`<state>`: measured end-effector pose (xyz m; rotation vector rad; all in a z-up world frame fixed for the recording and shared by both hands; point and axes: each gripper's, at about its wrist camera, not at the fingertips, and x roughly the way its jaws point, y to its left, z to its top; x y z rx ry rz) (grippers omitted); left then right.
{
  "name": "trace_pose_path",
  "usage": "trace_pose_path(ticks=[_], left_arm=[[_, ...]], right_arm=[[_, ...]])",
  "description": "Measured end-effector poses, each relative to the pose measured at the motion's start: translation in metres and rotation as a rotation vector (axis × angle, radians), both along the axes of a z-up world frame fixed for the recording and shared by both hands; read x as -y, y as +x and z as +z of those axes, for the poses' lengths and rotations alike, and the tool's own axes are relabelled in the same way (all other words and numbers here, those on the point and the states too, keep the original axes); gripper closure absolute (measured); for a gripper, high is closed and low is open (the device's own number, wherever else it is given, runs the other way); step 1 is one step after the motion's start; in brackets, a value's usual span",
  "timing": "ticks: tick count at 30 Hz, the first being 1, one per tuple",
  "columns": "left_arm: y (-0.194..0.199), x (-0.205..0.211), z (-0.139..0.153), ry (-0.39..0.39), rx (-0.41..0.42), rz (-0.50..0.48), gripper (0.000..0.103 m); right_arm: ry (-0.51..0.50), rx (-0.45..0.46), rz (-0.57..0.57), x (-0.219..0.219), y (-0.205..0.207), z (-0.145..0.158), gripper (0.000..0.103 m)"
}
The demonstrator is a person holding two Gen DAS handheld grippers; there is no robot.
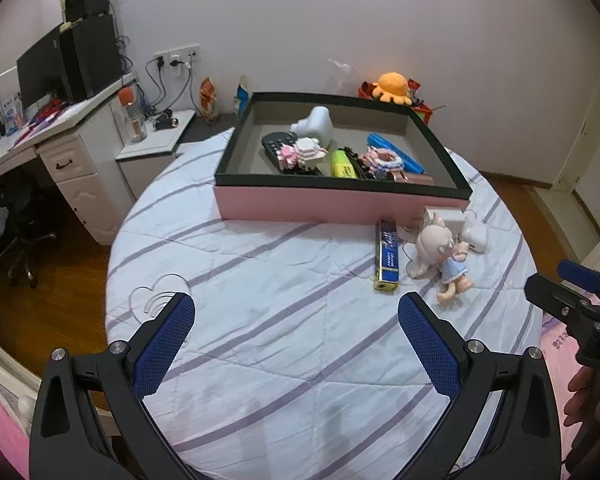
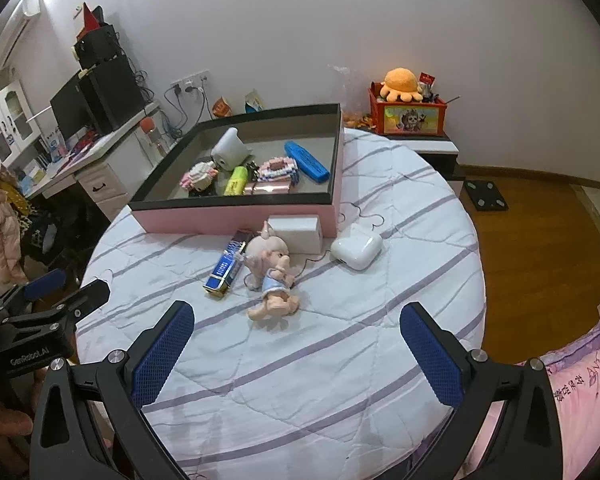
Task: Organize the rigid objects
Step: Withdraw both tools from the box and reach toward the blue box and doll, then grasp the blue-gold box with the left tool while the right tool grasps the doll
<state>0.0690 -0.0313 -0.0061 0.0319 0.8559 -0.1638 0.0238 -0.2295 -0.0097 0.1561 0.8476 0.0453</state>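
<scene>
Both the left claw [image 1: 296, 344] and the right claw [image 2: 296, 350] hang empty, jaws apart, over the striped bed [image 2: 340, 360]. Just beyond, at centre frame, lie the piglet figurine [image 2: 274, 280], blue bar [image 2: 225, 270], white case [image 2: 357, 249] and white box [image 2: 294, 232] — best taken singly, figurine gripped across its body. The pink tray [image 2: 236, 216] holds block models, highlighter, blue marker and more.

White bedspread [image 2: 320, 360] with lilac stripes; pink box [image 2: 236, 214] rimmed black; blue, gold-ended bar [image 2: 225, 270].
</scene>
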Motion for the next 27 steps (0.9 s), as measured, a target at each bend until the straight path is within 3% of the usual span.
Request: trace_pose_path(ticks=[14,27], left_arm=[[0.029,0.029,-0.039,0.020,-0.077,-0.078,0.000],[0.065,0.071,-0.070,0.059,-0.108,-0.171,0.000]], right_arm=[[-0.005,-0.102,0.009,-0.003,0.038,-0.034,0.000],[0.008,-0.127,-0.017,0.014,0.050,-0.044,0.000]])
